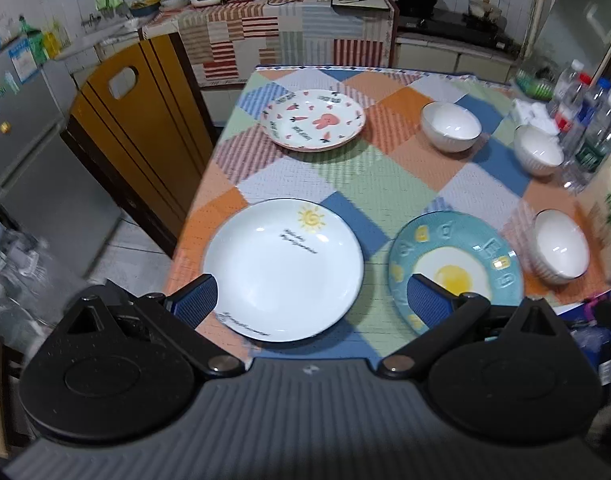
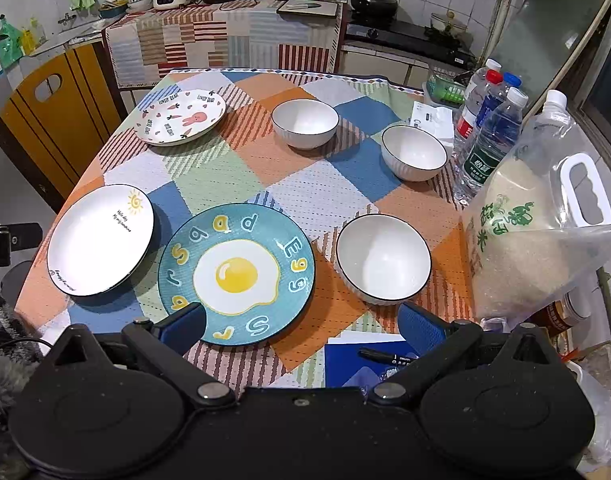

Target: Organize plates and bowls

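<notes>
Both grippers are hovering with fingers spread wide, holding nothing: the left gripper [image 1: 311, 300] over the white plate [image 1: 283, 266], the right gripper [image 2: 301, 322] over the egg plate [image 2: 237, 274]. Three bowls [image 2: 383, 260] and a rabbit plate [image 2: 181, 117] are sitting apart on the surface [image 2: 305, 196]. Only the right view is showing the rice bag [image 2: 533, 236].

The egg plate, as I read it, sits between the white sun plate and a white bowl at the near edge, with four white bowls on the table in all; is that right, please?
Only the count is wrong. The right wrist view shows three white bowls: near bowl, middle bowl and far bowl. The egg plate does lie between the sun plate and the near bowl.
</notes>
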Available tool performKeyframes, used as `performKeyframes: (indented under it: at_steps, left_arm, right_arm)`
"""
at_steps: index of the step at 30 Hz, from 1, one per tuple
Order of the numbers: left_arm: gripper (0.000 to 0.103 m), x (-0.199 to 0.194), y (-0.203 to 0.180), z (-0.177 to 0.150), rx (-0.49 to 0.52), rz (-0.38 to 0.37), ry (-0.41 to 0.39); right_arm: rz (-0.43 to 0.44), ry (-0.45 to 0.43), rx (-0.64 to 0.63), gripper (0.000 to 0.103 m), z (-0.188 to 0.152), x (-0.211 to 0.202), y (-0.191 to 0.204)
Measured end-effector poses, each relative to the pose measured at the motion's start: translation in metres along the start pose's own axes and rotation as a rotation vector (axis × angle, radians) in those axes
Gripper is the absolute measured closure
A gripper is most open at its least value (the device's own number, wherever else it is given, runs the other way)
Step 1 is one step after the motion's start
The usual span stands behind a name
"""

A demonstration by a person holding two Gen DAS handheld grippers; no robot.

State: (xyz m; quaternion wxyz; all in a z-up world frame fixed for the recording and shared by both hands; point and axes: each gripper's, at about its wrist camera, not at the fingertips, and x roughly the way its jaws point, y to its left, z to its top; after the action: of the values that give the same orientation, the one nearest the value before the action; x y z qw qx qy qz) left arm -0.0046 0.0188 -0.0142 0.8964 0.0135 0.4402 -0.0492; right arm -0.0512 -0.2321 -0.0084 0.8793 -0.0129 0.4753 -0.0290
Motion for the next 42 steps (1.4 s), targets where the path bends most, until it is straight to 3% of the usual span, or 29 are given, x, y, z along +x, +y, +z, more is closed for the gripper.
performKeyframes:
  at_steps: [3, 7, 18, 33, 36, 39, 42]
  left_arm:
    - [0.0, -0.003, 0.003, 0.001, -0.028, -0.05, 0.014]
    - [0.0, -0.007, -0.001, 0.0, 0.008, -0.008, -0.008]
    - [0.003, -0.005, -0.006, -0.003, 0.03, -0.061, 0.024]
    - [0.004, -0.001, -0.007, -0.008, 0.035, -0.075, 0.053]
    - [0.008, 0.001, -0.007, -0.007, 0.039, -0.094, 0.047]
    - [0.011, 0.007, -0.011, -0.002, 0.07, -0.113, 0.042]
    - [0.011, 0.013, -0.016, 0.007, 0.132, -0.102, 0.022]
  right_arm:
    - [0.001, 0.0, 0.0, 0.0, 0.0, 0.001, 0.0]
    - [0.003, 0.004, -0.001, 0.0, -0.001, 0.003, 0.001]
    - [0.009, 0.008, -0.015, 0.0, -0.002, 0.003, 0.002]
    - [0.002, 0.008, -0.008, 0.0, -0.003, 0.005, -0.002]
    - [-0.003, 0.005, -0.016, 0.0, -0.003, 0.007, -0.002]
    - [0.008, -0.04, -0.081, 0.0, 0.001, 0.007, 0.001]
    - [-0.001, -0.148, -0.17, 0.0, 0.005, 0.003, 0.0]
